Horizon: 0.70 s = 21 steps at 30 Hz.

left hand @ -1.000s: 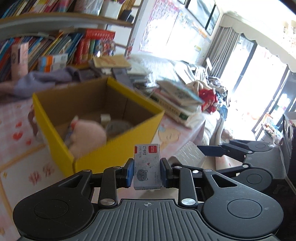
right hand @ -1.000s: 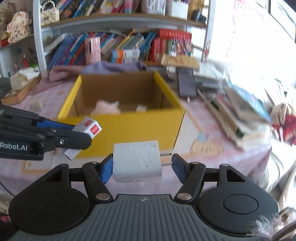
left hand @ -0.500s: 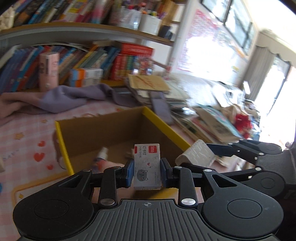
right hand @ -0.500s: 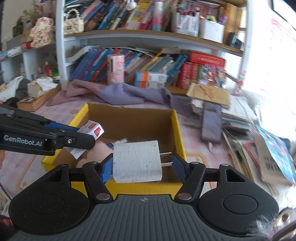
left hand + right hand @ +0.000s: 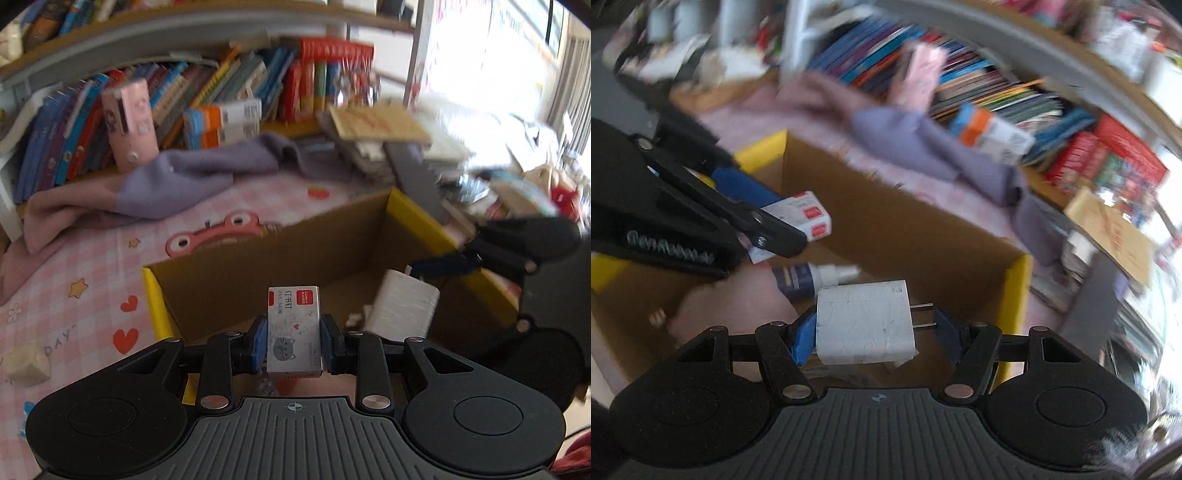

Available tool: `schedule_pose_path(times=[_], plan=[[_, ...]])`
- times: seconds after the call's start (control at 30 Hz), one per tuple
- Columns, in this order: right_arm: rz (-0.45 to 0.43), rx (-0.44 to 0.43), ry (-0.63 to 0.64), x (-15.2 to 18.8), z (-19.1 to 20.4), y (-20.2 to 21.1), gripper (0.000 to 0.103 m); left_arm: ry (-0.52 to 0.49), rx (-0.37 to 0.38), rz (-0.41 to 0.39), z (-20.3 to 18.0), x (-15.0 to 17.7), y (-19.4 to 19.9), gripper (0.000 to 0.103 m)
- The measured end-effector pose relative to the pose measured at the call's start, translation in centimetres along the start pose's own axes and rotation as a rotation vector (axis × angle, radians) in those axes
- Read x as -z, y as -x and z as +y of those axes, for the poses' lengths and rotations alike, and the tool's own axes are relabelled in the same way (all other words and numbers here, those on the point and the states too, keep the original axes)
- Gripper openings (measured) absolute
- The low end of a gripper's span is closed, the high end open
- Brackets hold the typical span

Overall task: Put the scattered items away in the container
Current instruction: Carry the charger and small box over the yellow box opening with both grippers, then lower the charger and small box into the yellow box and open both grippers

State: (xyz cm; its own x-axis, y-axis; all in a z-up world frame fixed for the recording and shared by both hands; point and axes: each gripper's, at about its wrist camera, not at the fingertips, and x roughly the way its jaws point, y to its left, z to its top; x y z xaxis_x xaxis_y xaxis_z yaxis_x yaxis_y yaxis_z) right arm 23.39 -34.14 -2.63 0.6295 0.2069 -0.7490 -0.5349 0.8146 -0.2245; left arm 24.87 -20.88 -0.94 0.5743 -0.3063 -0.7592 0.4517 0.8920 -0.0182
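Two grippers hang over one open cardboard box with yellow outer walls and plain brown inside (image 5: 413,218), which sits on the worktop under a pink checked cloth printed with hearts and stars (image 5: 74,280). The left gripper (image 5: 293,341) is clamped narrow on one small white staple box with red labels and a grey cat drawing (image 5: 293,332), held upright just above the box's near wall. The right gripper (image 5: 875,328) stands about half wide, holding one white two-pronged plug adapter (image 5: 864,321); its left pad presses the flat end and the two metal prongs point at the right pad, all of it over the box's interior.

Inside the box I count one small dark-blue bottle with a white nozzle (image 5: 812,278) lying on its side, against one soft pink lump (image 5: 738,306), blurred, likely a plush toy. Other small bits on the floor of the box are too smeared to name.

On the cloth to the left of the box lies one pale beige cube (image 5: 27,363), well apart from it. Behind the box a lilac and pink cloth (image 5: 177,177) is bunched up before a row of books on a shelf (image 5: 221,85), with one pink carton (image 5: 129,125) standing among them. At the right, a leaning pile of books and papers (image 5: 388,136) crowds the box's far corner.
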Motion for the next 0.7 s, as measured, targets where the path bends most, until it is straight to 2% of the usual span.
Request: schedule_pose_path(times=[0.1, 0.37, 0.57, 0.63, 0.7], plan=[[0.037, -0.028, 0.094, -0.5, 0.3, -1.6, 0.064, -0.048, -0.026, 0.033, -0.8, 0.0, -1.1, 0.029], [0.046, -0.088, 0.153, -0.8, 0.8, -2.1, 0.064, -0.071, -0.051, 0.041, -1.9, 0.0, -1.6, 0.029], [0.043, -0.105, 0.14, -0.8, 0.7, -2.0, 0.064, -0.084, -0.066, 0.003, -2.3, -0.1, -1.2, 0.031], [0.031, -0.11, 0.133, -0.8, 0.6, -1.7, 0.065, -0.067, -0.06, -0.021, -2.2, -0.2, -0.7, 0.035], [0.012, -0.109, 0.123, -0.9, 0.5, -1.5, 0.072, -0.046, -0.058, -0.054, -1.9, -0.3, 0.1, 0.042]])
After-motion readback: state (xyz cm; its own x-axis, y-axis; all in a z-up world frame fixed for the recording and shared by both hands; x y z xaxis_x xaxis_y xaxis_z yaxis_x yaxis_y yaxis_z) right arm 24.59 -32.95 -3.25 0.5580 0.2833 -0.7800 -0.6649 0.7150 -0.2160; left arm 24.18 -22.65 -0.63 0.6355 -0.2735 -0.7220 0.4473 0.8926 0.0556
